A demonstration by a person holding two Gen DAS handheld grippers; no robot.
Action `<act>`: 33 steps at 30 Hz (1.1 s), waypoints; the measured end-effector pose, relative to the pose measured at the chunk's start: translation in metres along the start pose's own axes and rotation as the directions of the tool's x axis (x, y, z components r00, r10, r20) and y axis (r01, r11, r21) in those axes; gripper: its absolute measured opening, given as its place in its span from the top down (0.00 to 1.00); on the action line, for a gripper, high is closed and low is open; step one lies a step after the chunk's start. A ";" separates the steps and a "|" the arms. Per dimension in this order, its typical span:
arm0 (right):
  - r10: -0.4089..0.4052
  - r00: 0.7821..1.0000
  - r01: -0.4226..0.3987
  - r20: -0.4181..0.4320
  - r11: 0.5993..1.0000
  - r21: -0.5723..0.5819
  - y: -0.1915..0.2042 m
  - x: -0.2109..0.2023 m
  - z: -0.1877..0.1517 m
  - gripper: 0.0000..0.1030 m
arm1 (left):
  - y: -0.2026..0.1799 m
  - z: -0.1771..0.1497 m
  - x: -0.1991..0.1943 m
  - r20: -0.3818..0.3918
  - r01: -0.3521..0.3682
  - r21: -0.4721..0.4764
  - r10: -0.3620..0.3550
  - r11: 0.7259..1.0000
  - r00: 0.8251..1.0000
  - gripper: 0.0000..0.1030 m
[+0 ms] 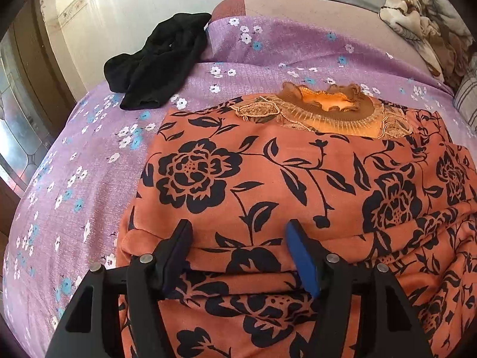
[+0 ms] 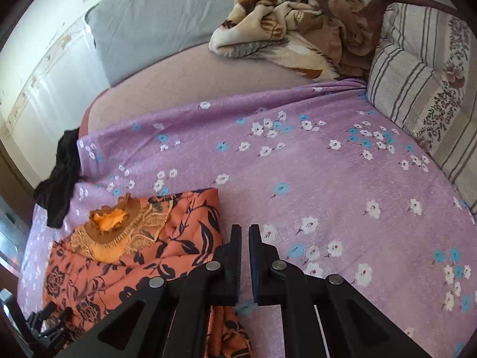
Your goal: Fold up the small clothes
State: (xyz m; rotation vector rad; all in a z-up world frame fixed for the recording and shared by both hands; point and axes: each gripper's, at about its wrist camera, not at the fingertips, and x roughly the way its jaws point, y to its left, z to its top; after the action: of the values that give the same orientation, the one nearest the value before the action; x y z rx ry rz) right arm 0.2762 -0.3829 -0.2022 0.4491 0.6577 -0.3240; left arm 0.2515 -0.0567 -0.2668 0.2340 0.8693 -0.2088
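Note:
An orange garment with black flower print (image 1: 268, 179) lies folded on the purple flowered sheet (image 1: 74, 179), its ruffled gold neckline (image 1: 331, 107) at the far end. My left gripper (image 1: 238, 232) hovers open over the garment's near folded edge, and no cloth is pinched between its fingers. In the right wrist view the same garment (image 2: 119, 268) lies at the lower left. My right gripper (image 2: 245, 232) is shut with nothing in it, over the bare sheet (image 2: 328, 179) just right of the garment's edge.
A crumpled black garment (image 1: 161, 59) lies at the far left corner of the bed, next to the wall. A brown patterned blanket (image 2: 298, 21), a grey pillow (image 2: 155, 21) and a striped pillow (image 2: 423, 89) sit at the far and right sides.

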 end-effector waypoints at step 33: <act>0.283 0.881 -0.351 -0.380 0.929 -0.121 0.089 0.075 -0.067 0.93 | 0.066 0.010 0.015 -0.057 -0.140 -0.187 0.132 0.972 0.990 0.25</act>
State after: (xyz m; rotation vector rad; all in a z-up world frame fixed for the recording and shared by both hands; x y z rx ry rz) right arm 0.3360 -0.2845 -0.2710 0.4318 0.9452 0.1398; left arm 0.2867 0.0022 -0.2644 0.1183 0.9079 0.0082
